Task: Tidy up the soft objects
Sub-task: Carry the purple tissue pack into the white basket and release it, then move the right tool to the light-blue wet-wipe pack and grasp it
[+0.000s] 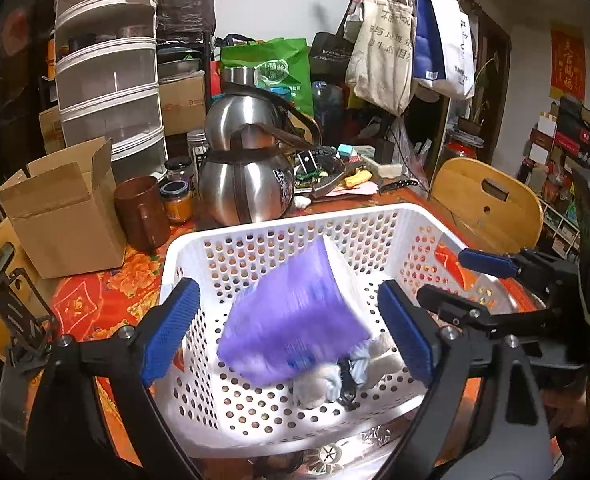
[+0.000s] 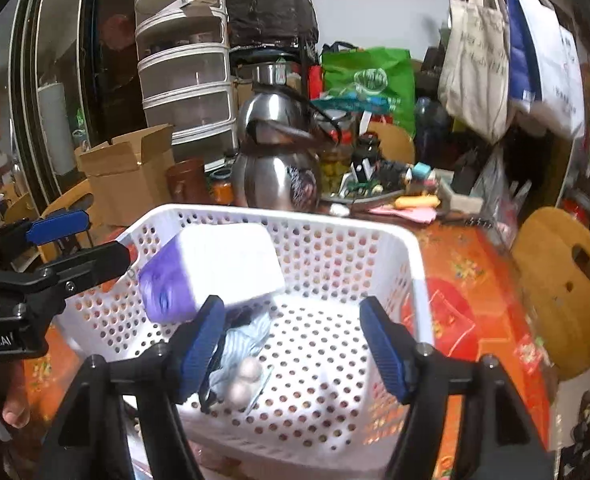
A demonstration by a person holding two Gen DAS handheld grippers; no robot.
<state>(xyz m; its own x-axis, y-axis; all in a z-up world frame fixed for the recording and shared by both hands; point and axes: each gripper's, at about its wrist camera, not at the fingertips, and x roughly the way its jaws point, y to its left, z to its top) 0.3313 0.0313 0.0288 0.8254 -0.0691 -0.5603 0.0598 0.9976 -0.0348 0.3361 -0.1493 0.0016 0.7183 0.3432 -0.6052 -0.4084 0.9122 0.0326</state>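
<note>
Cluttered shelves, hanging tote bags [image 1: 383, 48] and stacked drawers [image 1: 109, 80] back an orange floral tablecloth [image 2: 471, 280] where a white perforated basket [image 1: 279, 236] sits before two steel kettles [image 1: 247, 184] and a cardboard box [image 1: 63, 216]. Inside the basket a purple-and-white soft pack [image 1: 291, 320] is tilted and motion-blurred, over a small bundle of striped cloth and pale soft pieces [image 2: 239, 364] on the floor. Left gripper [image 1: 287, 332] and right gripper [image 2: 295, 352] both have fingers spread wide, holding nothing.

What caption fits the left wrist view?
Open left gripper above white basket holding a blurred purple pack.
</note>
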